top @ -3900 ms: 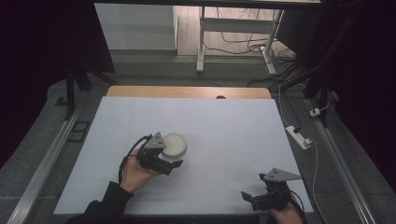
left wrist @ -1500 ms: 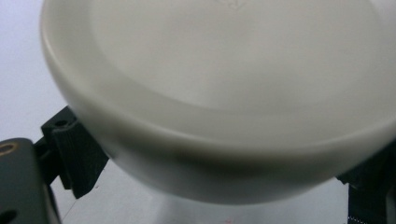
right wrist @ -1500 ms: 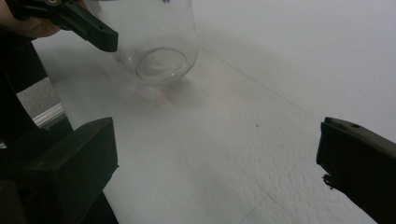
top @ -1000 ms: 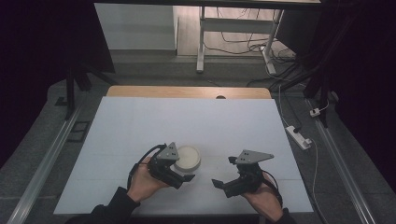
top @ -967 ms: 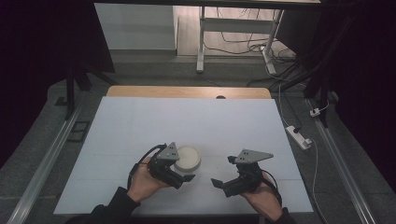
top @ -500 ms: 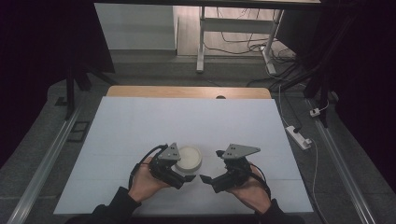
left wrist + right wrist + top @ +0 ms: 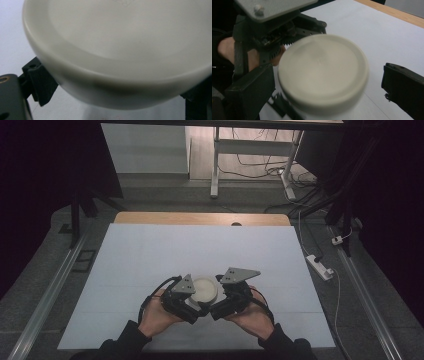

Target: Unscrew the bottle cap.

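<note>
From the high view, seen near the front of the white bench (image 7: pixel 150 255): a round cream-white lid (image 7: pixel 204 289) between the left gripper (image 7: pixel 189 306) and right gripper (image 7: pixel 221 306). In the left gripper view, gripped by the rim between both black jaws: the lid, smooth, glossy, rounded at its edge. In the right gripper view, jaws wide on either side of the lid, apart from it.

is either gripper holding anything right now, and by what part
The left gripper holds the round white lidded container by its sides below the lid; the right gripper's jaws straddle it, open.
</note>
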`<action>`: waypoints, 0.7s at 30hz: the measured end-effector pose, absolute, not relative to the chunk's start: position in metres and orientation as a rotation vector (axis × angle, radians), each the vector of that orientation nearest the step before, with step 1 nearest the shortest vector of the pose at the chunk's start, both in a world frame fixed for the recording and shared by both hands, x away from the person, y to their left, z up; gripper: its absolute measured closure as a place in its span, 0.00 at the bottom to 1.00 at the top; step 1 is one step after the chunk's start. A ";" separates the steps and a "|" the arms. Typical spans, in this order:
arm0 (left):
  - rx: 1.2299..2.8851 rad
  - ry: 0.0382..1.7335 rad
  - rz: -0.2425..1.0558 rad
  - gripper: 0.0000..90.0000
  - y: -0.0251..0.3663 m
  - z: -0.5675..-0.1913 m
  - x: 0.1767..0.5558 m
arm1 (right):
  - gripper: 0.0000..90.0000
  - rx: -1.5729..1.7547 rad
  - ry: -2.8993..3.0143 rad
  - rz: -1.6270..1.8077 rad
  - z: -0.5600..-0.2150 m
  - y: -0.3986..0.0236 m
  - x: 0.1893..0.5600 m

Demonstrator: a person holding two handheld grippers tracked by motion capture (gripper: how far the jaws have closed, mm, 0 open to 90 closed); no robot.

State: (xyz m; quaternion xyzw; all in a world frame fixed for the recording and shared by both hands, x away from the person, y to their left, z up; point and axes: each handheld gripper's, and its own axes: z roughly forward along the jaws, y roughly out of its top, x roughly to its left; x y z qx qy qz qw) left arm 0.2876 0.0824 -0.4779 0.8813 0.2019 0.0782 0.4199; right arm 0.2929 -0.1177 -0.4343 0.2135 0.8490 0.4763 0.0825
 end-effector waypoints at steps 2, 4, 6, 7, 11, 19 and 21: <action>2.206 0.507 0.194 0.08 0.082 -0.478 0.287 | 0.00 0.624 2.544 1.418 -0.436 -0.112 0.294; 2.205 0.504 0.195 0.08 0.082 -0.477 0.287 | 0.00 0.618 2.551 1.415 -0.438 -0.107 0.296; 2.204 0.500 0.193 0.08 0.083 -0.476 0.287 | 0.01 0.612 2.553 1.416 -0.439 -0.104 0.297; 2.202 0.500 0.196 0.08 0.083 -0.476 0.286 | 0.02 0.606 2.553 1.417 -0.440 -0.103 0.298; 2.196 0.496 0.196 0.08 0.084 -0.475 0.287 | 0.07 0.597 2.563 1.443 -0.443 -0.102 0.299; 2.199 0.445 0.159 0.08 0.084 -0.474 0.287 | 0.08 0.539 2.591 1.471 -0.442 -0.106 0.301; 2.202 0.415 0.140 0.08 0.085 -0.473 0.287 | 0.08 0.510 2.611 1.486 -0.441 -0.107 0.302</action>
